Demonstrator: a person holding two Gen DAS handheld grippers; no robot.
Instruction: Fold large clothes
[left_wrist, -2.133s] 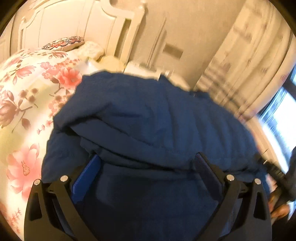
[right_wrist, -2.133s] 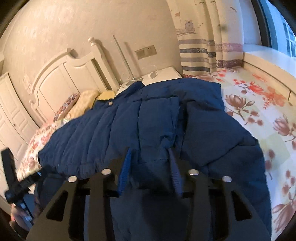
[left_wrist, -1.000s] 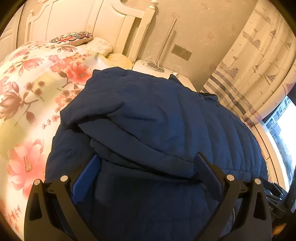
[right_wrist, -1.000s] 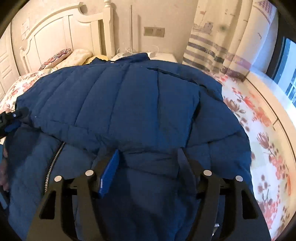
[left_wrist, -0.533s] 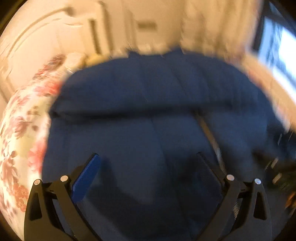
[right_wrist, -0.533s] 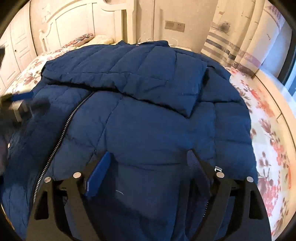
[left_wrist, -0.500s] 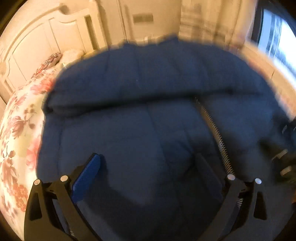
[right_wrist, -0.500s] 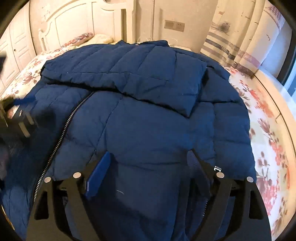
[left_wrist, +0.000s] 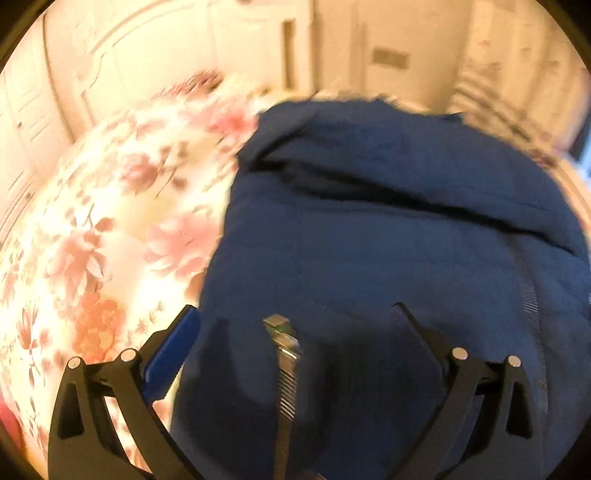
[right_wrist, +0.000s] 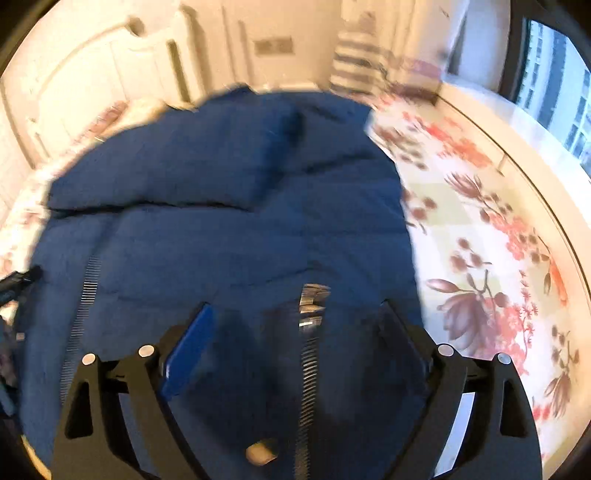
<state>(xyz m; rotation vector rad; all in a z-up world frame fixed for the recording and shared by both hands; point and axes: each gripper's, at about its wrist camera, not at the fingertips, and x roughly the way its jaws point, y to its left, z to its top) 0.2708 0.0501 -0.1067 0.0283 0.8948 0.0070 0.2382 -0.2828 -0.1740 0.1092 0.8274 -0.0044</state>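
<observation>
A large navy quilted jacket (left_wrist: 388, 229) lies spread on a floral bedspread (left_wrist: 110, 229), its upper part folded down over the body. My left gripper (left_wrist: 295, 325) is open over the jacket's lower left part, with a silver zipper end (left_wrist: 282, 332) between its fingers. My right gripper (right_wrist: 295, 321) is open over the jacket (right_wrist: 221, 221) near its lower right edge, with a zipper strip (right_wrist: 310, 325) between its fingers. The left gripper's tip (right_wrist: 18, 282) shows at the left edge of the right wrist view. Both views are motion-blurred.
A white headboard (left_wrist: 129, 62) and pillows stand at the far end of the bed. Striped curtains (right_wrist: 358, 55) and a window (right_wrist: 554, 88) are at the right. The bedspread (right_wrist: 480, 240) shows to the right of the jacket.
Both grippers have drawn back toward the jacket's lower hem and apart, the left toward the left side and the right toward the right side. Both stay open.
</observation>
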